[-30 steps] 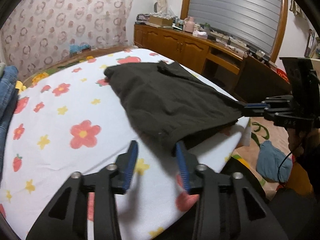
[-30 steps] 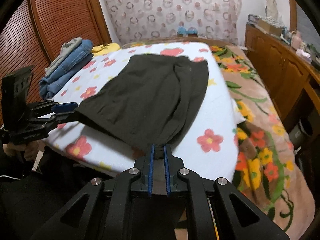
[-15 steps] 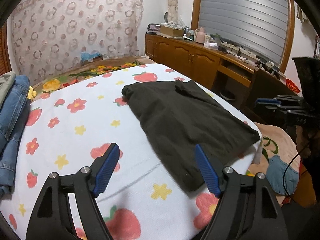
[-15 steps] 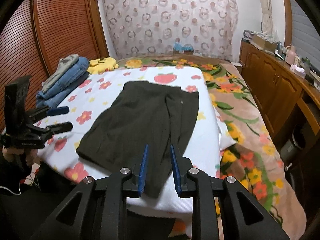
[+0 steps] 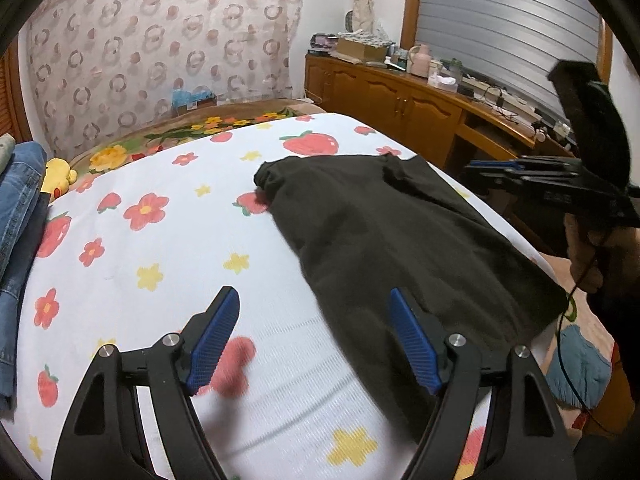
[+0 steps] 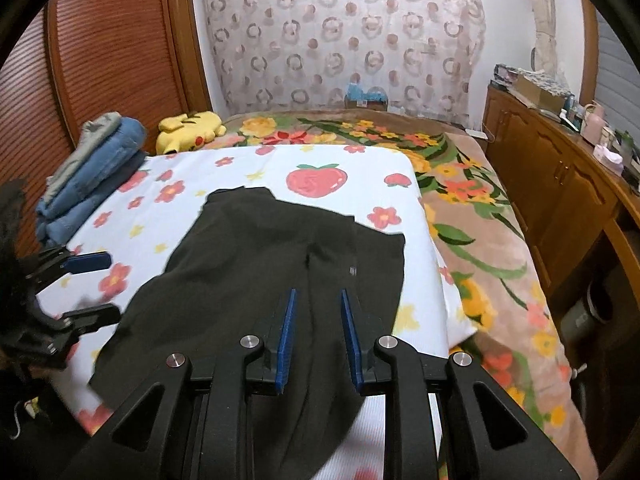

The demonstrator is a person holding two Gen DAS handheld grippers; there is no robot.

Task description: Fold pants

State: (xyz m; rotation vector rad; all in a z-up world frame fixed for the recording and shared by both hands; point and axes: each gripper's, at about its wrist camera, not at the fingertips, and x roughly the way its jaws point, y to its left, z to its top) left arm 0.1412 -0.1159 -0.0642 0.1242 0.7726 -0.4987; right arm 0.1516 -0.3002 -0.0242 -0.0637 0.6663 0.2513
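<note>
Dark pants [image 5: 400, 240] lie flat on the white flower-print sheet [image 5: 160, 264], folded lengthwise. They also show in the right wrist view [image 6: 256, 280]. My left gripper [image 5: 314, 312] is wide open and empty above the sheet, at the pants' near left edge. My right gripper [image 6: 316, 316] is open and empty, just above the pants' near end. In the left wrist view the right gripper [image 5: 516, 170] hovers at the right over the pants. In the right wrist view the left gripper [image 6: 92, 284] sits at the left beside the pants.
A stack of folded jeans [image 6: 92, 168] and a yellow plush toy [image 6: 188, 130] lie at the bed's far left. A floral blanket [image 6: 480, 216] covers the bed's right side. Wooden cabinets [image 6: 560, 184] line the right wall. A blue cloth [image 5: 576, 368] lies on the floor.
Both grippers have let go of the pants, opened and pulled back and up. The pants have dropped flat onto the sheet.
</note>
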